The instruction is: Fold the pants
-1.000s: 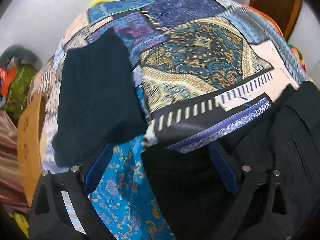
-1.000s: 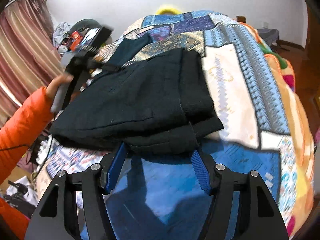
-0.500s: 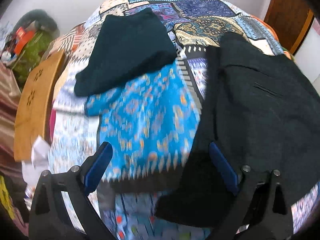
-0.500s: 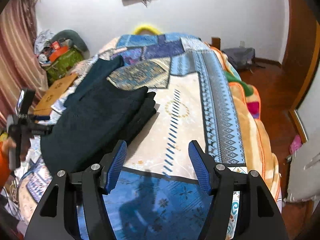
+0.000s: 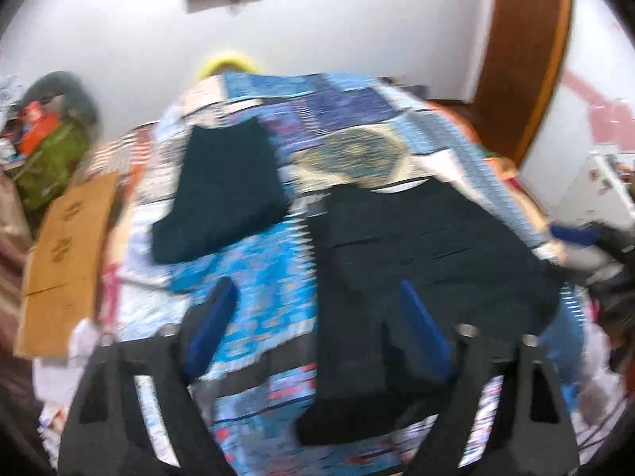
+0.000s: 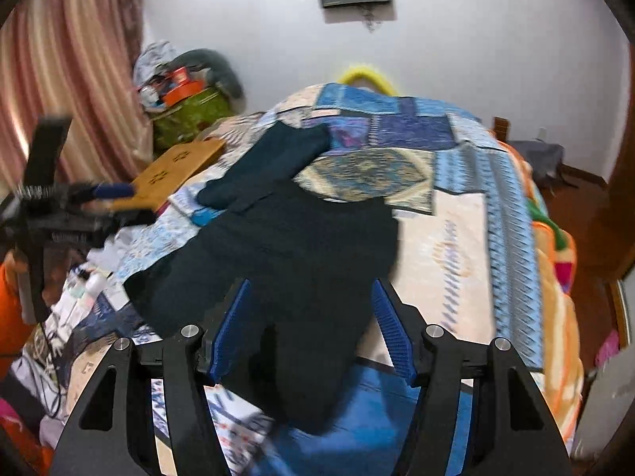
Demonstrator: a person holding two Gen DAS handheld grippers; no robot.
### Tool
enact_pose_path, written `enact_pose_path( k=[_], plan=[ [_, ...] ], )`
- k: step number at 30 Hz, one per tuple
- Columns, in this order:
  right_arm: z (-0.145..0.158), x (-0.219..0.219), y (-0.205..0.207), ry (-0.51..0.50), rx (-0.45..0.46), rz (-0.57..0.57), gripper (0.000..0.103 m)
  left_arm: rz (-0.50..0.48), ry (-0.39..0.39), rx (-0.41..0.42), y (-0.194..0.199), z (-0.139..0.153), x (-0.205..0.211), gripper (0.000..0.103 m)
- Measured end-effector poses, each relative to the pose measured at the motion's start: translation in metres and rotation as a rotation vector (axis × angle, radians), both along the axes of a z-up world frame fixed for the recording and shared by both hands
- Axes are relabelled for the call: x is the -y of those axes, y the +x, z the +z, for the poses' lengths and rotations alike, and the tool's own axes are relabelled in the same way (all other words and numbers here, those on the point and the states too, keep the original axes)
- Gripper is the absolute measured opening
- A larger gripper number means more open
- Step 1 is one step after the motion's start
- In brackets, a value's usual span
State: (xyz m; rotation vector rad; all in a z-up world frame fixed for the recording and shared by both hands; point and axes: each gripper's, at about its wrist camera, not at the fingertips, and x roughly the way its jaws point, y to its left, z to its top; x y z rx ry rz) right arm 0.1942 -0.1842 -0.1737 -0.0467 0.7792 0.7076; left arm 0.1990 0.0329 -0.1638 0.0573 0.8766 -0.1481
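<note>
Folded black pants point(image 5: 420, 238) point(image 6: 301, 246) lie on the patchwork bedspread point(image 5: 270, 277) point(image 6: 448, 261). A second folded dark teal garment point(image 5: 222, 198) point(image 6: 278, 154) lies farther back, to the left. My left gripper point(image 5: 317, 329) hovers over the near left edge of the pants, its jaws closing with nothing pressed between the blue pads. My right gripper point(image 6: 313, 329) hangs above the near end of the pants, jaws also closing; the cloth lies below them, untouched. Each gripper shows in the other's view: the right gripper point(image 5: 575, 234) and the left gripper point(image 6: 59, 206) with an orange sleeve point(image 6: 12, 305).
A brown cardboard panel point(image 5: 67, 261) point(image 6: 178, 170) leans at the bed's left side beside a green bag point(image 6: 190, 115). Striped curtains point(image 6: 67, 79) hang at the left. An orange blanket point(image 6: 555, 246) drapes over the bed's right edge. A wooden door frame point(image 5: 528, 59) stands at the right.
The left view pulled back and rose, so both garments and the wall now show; its jaws narrowed. The right view swung left over the black pants, its jaws slightly narrower.
</note>
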Motion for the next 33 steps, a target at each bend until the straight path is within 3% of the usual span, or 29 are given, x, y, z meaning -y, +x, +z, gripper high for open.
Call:
enact_pose_path(
  k=[3,6,8,13,16,23,26,33],
  plan=[
    [-0.013,-0.012,0.001,-0.012,-0.044,0.039,0.044,-0.080,-0.054,-0.066,0.013,-0.017,0.022,0.051],
    [-0.031,-0.014,-0.002,-0.054,-0.072,0.042,0.037,-0.110,-0.023,-0.162,0.018,-0.052,0.035,0.040],
    [-0.037,-0.007,-0.004,-0.047,-0.093,0.038,0.036,-0.112,0.016,-0.163,0.015,-0.068,0.035,0.042],
    [-0.030,0.020,-0.007,-0.045,-0.108,0.008,0.033,-0.127,0.090,-0.129,-0.003,-0.057,0.015,0.042],
    [-0.022,0.031,-0.002,-0.064,-0.110,-0.027,0.035,-0.083,0.135,-0.143,-0.005,-0.051,-0.004,0.042],
    [-0.007,0.037,0.043,-0.022,-0.075,-0.089,0.036,0.015,0.029,-0.112,0.038,-0.022,-0.025,0.043],
    [-0.013,0.025,0.068,-0.015,-0.074,-0.085,0.040,-0.012,0.029,-0.107,0.064,-0.022,-0.011,0.047],
    [-0.053,0.001,0.125,-0.039,-0.172,-0.044,0.040,-0.132,0.006,-0.202,0.113,-0.055,0.032,0.047]
  ],
)
